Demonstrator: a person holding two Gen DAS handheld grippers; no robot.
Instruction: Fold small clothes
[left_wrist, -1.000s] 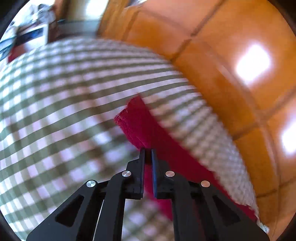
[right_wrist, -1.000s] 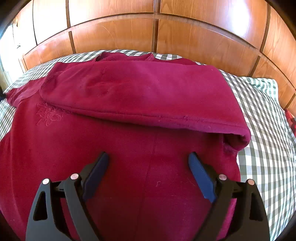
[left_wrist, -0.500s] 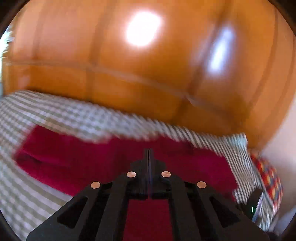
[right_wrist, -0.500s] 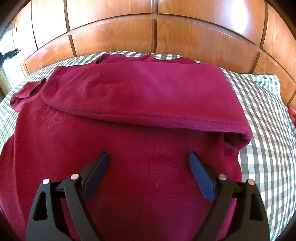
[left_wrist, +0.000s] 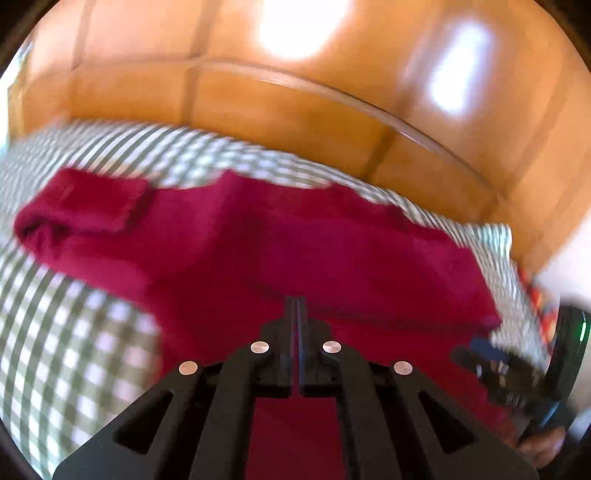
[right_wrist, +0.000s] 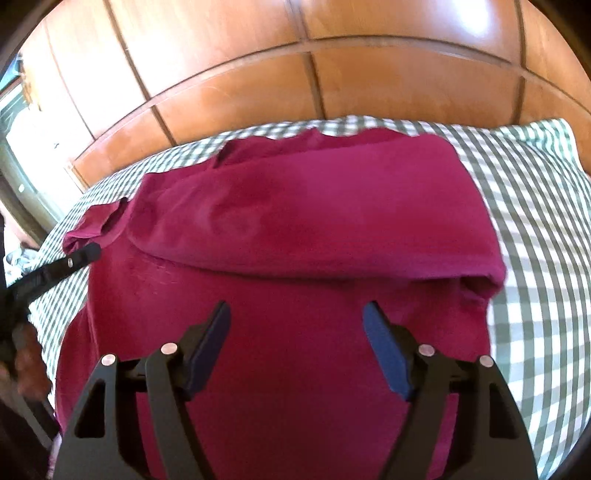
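Observation:
A dark red long-sleeved top (right_wrist: 314, 229) lies spread on the checked bed cover (right_wrist: 535, 221), with its right sleeve folded across the chest. My right gripper (right_wrist: 295, 325) hovers over the lower body of the top. Its jaws are closing, with nothing pinched between the blue pads (right_wrist: 384, 347). My left gripper (left_wrist: 295, 306) is shut with no cloth in it and points at the middle of the top (left_wrist: 295, 240). The right wrist view shows its tip (right_wrist: 90, 253) beside the left cuff (right_wrist: 96, 221), which lies doubled back. The right gripper (left_wrist: 480, 350) appears blurred at the top's right side.
A glossy wooden headboard (right_wrist: 258, 92) rises right behind the bed. A pillow (right_wrist: 546, 147) in the same green check lies at the far right. Something with a colourful pattern (left_wrist: 543, 306) shows past the bed's right edge. Bare checked cover (left_wrist: 74, 350) stretches to the left.
The left gripper let go of the left sleeve and swung round to face the whole top; the cuff now lies folded back. The right gripper rose slightly and its jaws narrowed.

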